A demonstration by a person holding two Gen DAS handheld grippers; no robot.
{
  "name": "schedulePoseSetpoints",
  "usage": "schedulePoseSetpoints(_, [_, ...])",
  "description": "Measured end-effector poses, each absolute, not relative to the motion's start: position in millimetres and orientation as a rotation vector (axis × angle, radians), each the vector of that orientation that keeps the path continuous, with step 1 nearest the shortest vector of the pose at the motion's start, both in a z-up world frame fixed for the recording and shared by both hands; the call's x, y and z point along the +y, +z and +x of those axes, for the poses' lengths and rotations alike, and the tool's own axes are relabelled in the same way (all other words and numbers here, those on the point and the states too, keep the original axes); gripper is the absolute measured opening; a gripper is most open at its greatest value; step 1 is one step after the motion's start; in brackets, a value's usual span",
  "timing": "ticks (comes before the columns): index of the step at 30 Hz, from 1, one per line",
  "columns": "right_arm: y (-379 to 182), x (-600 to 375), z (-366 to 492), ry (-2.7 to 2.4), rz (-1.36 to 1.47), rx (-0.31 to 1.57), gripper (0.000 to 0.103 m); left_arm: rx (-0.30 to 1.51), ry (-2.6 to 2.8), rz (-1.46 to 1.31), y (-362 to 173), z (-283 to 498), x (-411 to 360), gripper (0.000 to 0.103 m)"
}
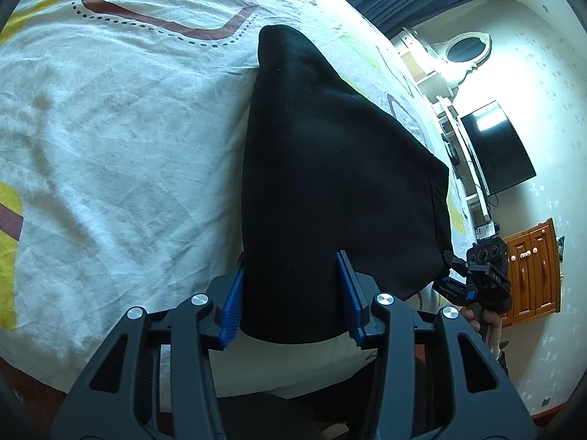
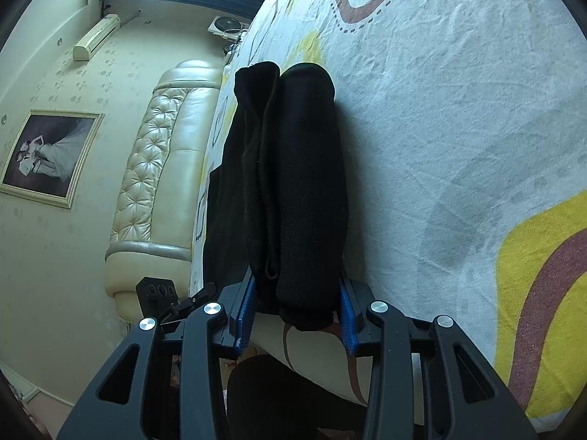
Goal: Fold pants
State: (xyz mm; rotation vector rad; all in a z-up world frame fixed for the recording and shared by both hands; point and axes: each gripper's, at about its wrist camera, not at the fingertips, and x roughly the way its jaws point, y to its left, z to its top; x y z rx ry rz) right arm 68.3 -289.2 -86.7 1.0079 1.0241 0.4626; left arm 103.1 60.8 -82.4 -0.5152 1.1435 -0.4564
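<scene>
The black pants (image 1: 323,168) lie folded lengthwise on the white patterned bedsheet (image 1: 121,139). My left gripper (image 1: 293,286) has its blue pads on either side of the near end of the pants and is shut on the thick fabric. The right gripper's body (image 1: 484,275) shows at the pants' right corner. In the right wrist view the pants (image 2: 293,183) run away from me in bunched layers. My right gripper (image 2: 297,308) is shut on their near end, the fabric filling the gap between the pads.
The bed edge runs close below both grippers. A padded cream headboard (image 2: 157,190) and a framed photo (image 2: 51,157) are to the left. A wall television (image 1: 495,146), white shelves and a wooden cabinet (image 1: 532,267) stand beyond the bed.
</scene>
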Motion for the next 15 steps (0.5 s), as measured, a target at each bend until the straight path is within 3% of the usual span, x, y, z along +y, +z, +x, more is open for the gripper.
schedulePoseSetpoints(11, [-99.5, -296.2, 67.1, 0.465, 1.035, 1.029, 0.039, 1.141, -0.473, -0.519, -87.5, 98.5, 61.3, 0.046])
schedulePoseSetpoints(15, [-102.6, -299.6, 65.2, 0.466, 1.056, 1.025, 0.039, 1.156, -0.480, -0.558, -90.9, 100.7, 65.0, 0.055])
